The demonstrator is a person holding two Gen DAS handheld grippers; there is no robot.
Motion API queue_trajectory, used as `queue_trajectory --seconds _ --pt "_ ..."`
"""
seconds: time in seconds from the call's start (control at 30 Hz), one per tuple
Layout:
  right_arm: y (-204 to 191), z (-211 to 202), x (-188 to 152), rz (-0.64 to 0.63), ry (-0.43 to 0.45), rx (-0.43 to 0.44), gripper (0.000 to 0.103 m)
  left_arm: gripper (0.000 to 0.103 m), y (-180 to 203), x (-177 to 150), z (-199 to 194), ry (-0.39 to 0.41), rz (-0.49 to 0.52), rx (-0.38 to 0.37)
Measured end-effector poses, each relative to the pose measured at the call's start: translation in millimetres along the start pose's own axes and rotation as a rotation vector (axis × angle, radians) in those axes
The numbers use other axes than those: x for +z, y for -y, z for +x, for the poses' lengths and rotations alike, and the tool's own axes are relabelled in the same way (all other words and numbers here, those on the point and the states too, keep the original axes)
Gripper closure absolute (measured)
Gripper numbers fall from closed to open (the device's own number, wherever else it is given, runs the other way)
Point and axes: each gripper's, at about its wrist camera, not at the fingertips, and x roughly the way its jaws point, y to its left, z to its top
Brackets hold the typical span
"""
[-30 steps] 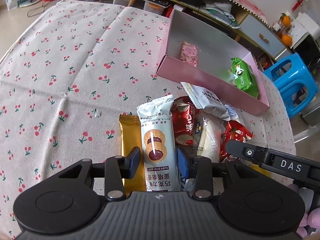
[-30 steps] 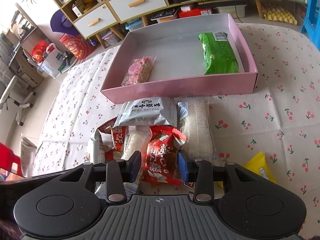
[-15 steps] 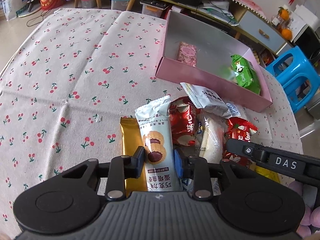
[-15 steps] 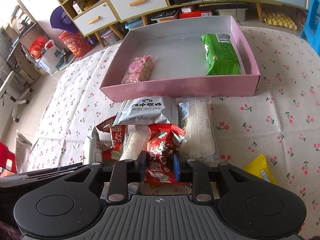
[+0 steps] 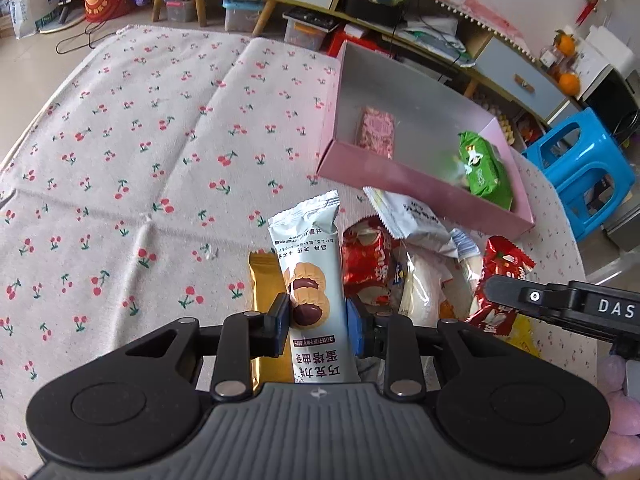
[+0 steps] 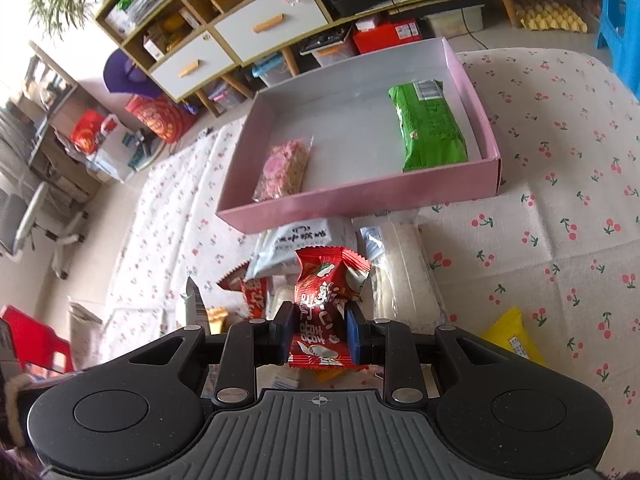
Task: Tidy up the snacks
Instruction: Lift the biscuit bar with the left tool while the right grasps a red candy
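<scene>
Near the table's front edge, in the snack pile, both picks are on. The left gripper (image 5: 316, 322) pinches the pale biscuit pack (image 5: 310, 276) low down, its sealed top standing clear above the pile. The right gripper (image 6: 318, 330) is clamped on the crumpled red pack (image 6: 326, 300), which also looks clear of the heap. Both sets of jaws have just been closing, each with its pack between the pads, and now they press on the wrappers.

Just beside the biscuit pack lies a gold bar (image 5: 260, 276), flat on the cherry cloth (image 5: 120, 160). Around the two held packs sit another red pack (image 5: 366, 264), a white pouch (image 5: 412, 220) and a clear sleeve (image 6: 400, 276), all crowded against the near wall of the pink box (image 6: 360, 196). Inside it so far: a pink bar (image 6: 284, 170) to the left, a green pack (image 6: 428, 128) to the right, with plenty of bare floor between. A yellow pack (image 6: 510, 340) lies apart on the right.

The dangers from here? Slick film held low may swing or slide out on the way over. The near wall stands between pile and box, so a low carry could clip it and shove the box. And the grippers are close together, so they may knock each other.
</scene>
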Motion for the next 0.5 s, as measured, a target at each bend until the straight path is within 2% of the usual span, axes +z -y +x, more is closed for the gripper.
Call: queue_trajectory --seconds 0.27,0.5 --pt "3.6 -18.7 19.0 0.051 0.058 0.039 0.078 0.076 3.4 11.7 -11.3 0.046 -0.006 -0.016" --pt "12.2 -25.0 46.4 0.102 0.131 0.056 0.078 0.076 25.9 32.3 -6.6 0.082 0.015 -0.045"
